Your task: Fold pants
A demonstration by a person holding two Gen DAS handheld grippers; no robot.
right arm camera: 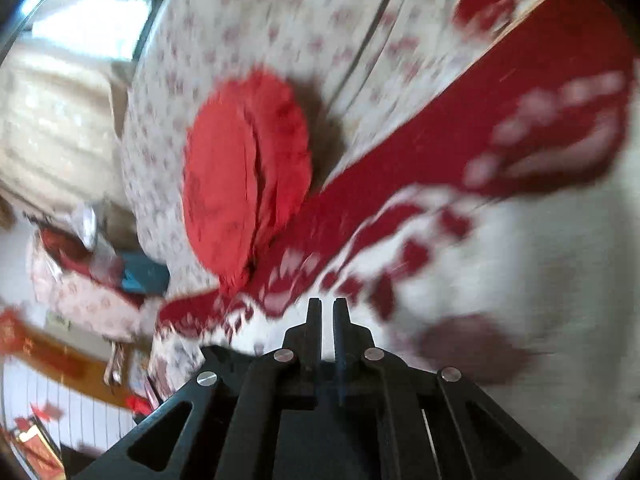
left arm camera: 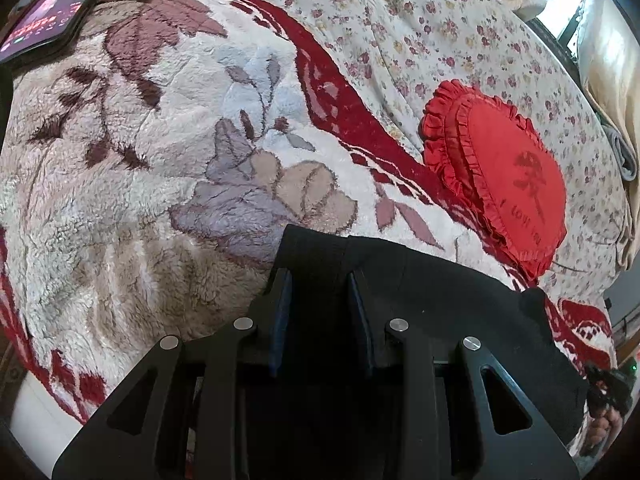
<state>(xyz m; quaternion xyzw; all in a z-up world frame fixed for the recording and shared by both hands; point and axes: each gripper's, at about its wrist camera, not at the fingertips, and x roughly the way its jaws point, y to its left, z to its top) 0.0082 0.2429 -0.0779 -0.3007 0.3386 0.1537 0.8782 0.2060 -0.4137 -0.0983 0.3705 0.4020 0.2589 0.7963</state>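
Gripping a fold of the black pants (left arm camera: 400,280) with my left gripper (left arm camera: 318,280), I am keeping its jaws partly closed on the cloth, which is bunching up between the blue pads (left arm camera: 285,300). The pants are lying on the fleece blanket (left arm camera: 140,168) (cream, with red borders and big leaves), spreading away to the right under my claw. My right gripper (right arm camera: 327,308) is showing its jaws all but closed, only a thin slit between them, and nothing is caught there; its whole view is smeared with blur. A red frilled cushion (left arm camera: 508,184) is sitting on the flowered sheet (left arm camera: 400,32) beyond, and a phone (left arm camera: 52,12) is lying at the blanket's far left corner.
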